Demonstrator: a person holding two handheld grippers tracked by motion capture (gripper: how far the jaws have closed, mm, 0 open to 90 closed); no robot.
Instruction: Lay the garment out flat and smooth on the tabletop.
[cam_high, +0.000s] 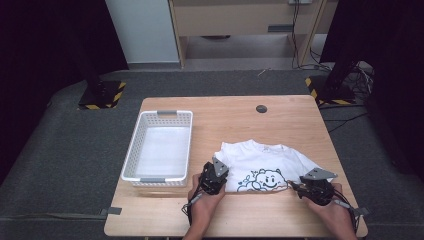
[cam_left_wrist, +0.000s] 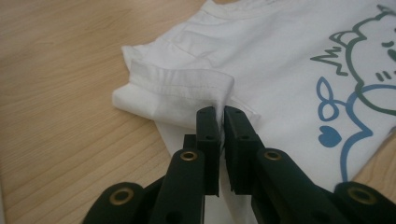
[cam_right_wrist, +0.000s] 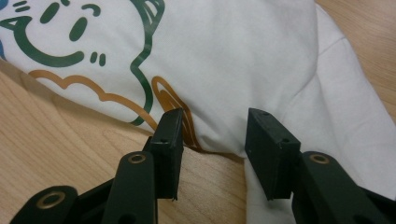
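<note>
My left tool (cam_left_wrist: 220, 122) pinches the t-shirt (cam_high: 262, 167) hem at frame centre, my right tool (cam_right_wrist: 212, 140) is spread astride the edge; lifting now drags it lopsided.

Even overhead light is falling on the pale wooden table (cam_high: 280, 112); shadows under the white plastic slatted basket (cam_high: 140, 135) and the white cotton T-shirt with a cartoon print (cam_high: 260, 162) are staying soft and short. The room's left and right edges are sinking into near black. The high view is looking slightly soft and grainy, no glare. In both gripper views the near black jaws are blurring at the bottom, the shirt fabric is sitting sharp mid-frame, and the far wood grain is going soft.
</note>
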